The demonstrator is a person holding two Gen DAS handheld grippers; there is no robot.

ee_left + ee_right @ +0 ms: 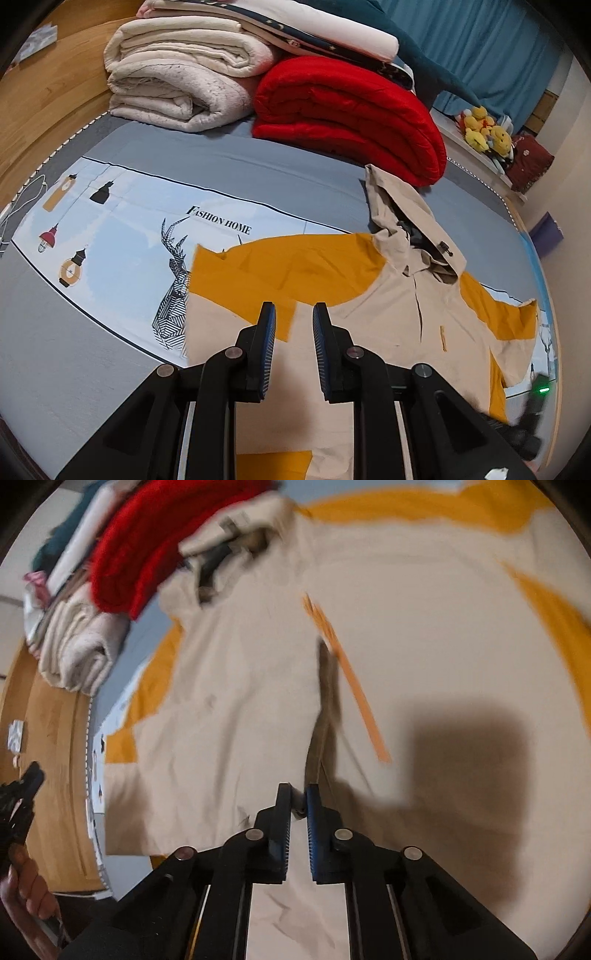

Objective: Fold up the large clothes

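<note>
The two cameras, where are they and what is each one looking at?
Left wrist: sits on the left gripper, open, above the jacket on the bed.
Right wrist: sits on the right gripper, nearly shut on a fold of jacket; a hand shows.
Both see the jacket and red blanket.

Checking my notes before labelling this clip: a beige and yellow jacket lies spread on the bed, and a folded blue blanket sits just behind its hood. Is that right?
Not quite. The blanket behind the hood is red, not blue; the left wrist view shows it clearly. The rest holds: a beige and yellow jacket lies spread on the bed.
</note>
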